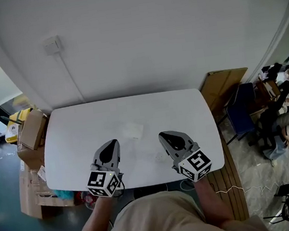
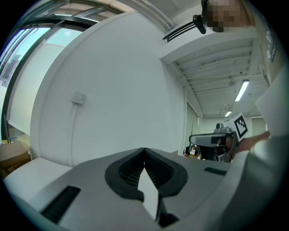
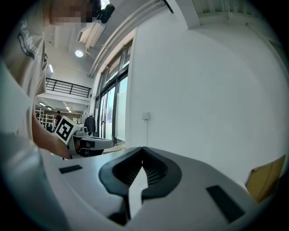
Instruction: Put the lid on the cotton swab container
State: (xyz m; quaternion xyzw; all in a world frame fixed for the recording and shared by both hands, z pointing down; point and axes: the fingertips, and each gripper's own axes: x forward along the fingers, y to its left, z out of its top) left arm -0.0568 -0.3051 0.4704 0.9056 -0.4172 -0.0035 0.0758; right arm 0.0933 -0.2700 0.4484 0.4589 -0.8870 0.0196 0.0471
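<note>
Approach step, nothing grasped yet. The left gripper (image 1: 112, 144) and right gripper (image 1: 167, 137) hover over the counter's (image 1: 73, 132) near edge, jaws closed and empty. A faint clear shape, probably the cotton swab container (image 1: 132, 131), lies ahead between them. I cannot pick out the lid. The next move calls for opening the jaws and reaching forward.

Smooth matt white across the table (image 1: 83, 131). Matt grey plastic on left gripper (image 1: 113, 143) and right gripper (image 1: 163, 135), ribbed black pads (image 2: 131, 173) inside. Brown cardboard boxes (image 1: 30, 130) left of the table, wooden board (image 1: 222, 83) right.

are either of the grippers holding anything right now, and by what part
Nothing is held. The grey left gripper and grey right gripper both have jaws shut together, empty.
</note>
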